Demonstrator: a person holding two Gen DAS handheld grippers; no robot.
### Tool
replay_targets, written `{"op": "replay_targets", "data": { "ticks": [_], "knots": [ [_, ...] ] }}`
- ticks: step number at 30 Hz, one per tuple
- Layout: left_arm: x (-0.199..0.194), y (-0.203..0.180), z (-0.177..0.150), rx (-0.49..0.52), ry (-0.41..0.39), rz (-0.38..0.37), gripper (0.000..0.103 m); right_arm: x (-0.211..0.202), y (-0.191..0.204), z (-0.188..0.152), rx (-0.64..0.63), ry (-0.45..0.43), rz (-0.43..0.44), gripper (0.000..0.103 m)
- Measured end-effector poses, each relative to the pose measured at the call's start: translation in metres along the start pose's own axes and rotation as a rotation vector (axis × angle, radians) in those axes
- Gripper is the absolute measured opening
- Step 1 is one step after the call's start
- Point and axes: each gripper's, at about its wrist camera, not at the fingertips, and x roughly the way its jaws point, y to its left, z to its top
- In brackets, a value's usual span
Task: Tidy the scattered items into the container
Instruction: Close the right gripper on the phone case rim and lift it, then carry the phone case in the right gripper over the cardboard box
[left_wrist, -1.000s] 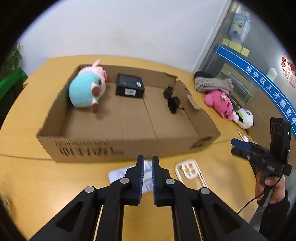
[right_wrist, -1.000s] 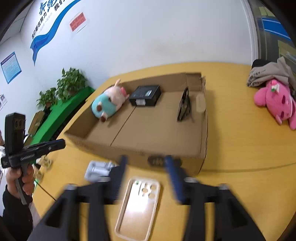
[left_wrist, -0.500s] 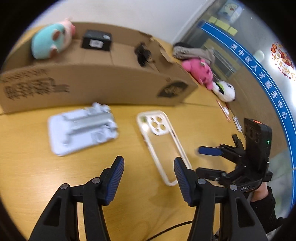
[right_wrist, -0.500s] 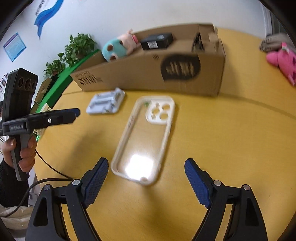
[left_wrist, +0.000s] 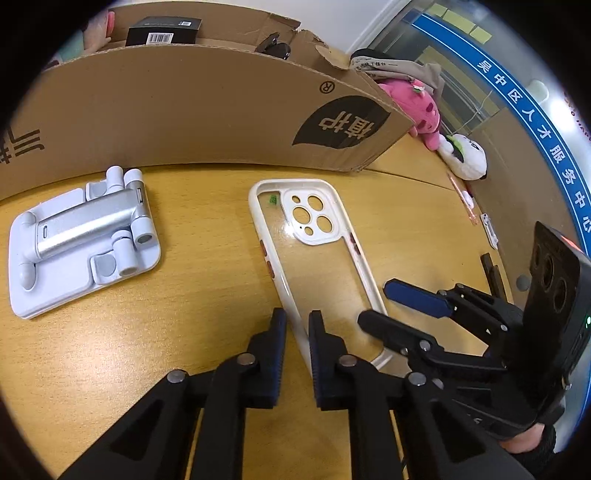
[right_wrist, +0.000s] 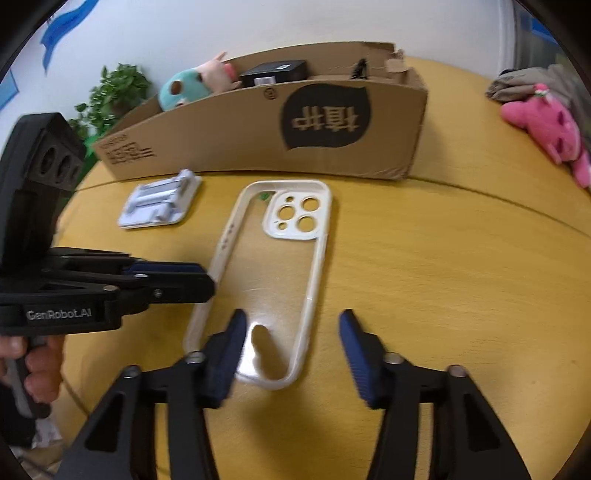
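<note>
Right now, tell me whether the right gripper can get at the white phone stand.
Probably not directly: the left gripper, shut on the phone case edge, sits between the right gripper and the phone stand.

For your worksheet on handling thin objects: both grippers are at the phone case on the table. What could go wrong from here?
1. The left gripper pinches only one thin side rail of the phone case; it may flex or slip out.
2. The right gripper jaws are closing around the other rail close by; the two tools could collide.
</note>
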Motion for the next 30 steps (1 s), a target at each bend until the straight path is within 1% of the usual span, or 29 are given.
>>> {"op": "replay_targets", "data": {
  "ticks": [1, 2, 3, 4, 8, 11, 14, 20, 24, 30],
  "knots": [
    [0.0, 0.0, 0.0, 0.0, -0.002, 0.003, 0.01, 0.0, 0.002, -0.001, -0.007, -0.004, -0.011, 0.032],
    [-0.001, 0.0, 0.0, 0.003, -0.005, 0.009, 0.01, 0.0, 0.002, -0.001, -0.005, -0.007, -0.011, 0.018],
    [-0.002, -0.001, -0.001, 0.009, -0.01, 0.018, 0.009, 0.0, 0.002, -0.002, 0.004, -0.01, -0.008, 0.012],
    [-0.002, -0.003, -0.001, 0.012, -0.014, 0.025, 0.009, 0.0, 0.001, -0.002, 0.011, -0.014, -0.011, 0.01],
    [-0.009, -0.011, -0.004, 0.04, -0.026, 0.063, 0.007, -0.008, -0.003, -0.009, 0.067, -0.05, 0.019, 0.009],
    [-0.029, -0.021, -0.004, 0.078, -0.077, 0.076, 0.007, -0.021, 0.001, -0.011, 0.083, -0.102, 0.03, 0.009],
    [-0.057, -0.029, 0.001, 0.103, -0.146, 0.083, 0.007, -0.04, 0.007, -0.002, 0.075, -0.159, 0.041, 0.009],
    [-0.117, -0.033, 0.016, 0.128, -0.285, 0.112, 0.007, -0.078, 0.035, 0.031, -0.012, -0.265, 0.05, 0.009],
    [-0.149, -0.032, 0.025, 0.138, -0.357, 0.142, 0.007, -0.098, 0.056, 0.057, -0.071, -0.337, 0.062, 0.009],
    [-0.193, -0.024, 0.046, 0.151, -0.452, 0.184, 0.007, -0.12, 0.086, 0.099, -0.134, -0.419, 0.082, 0.009]
  ]
}}
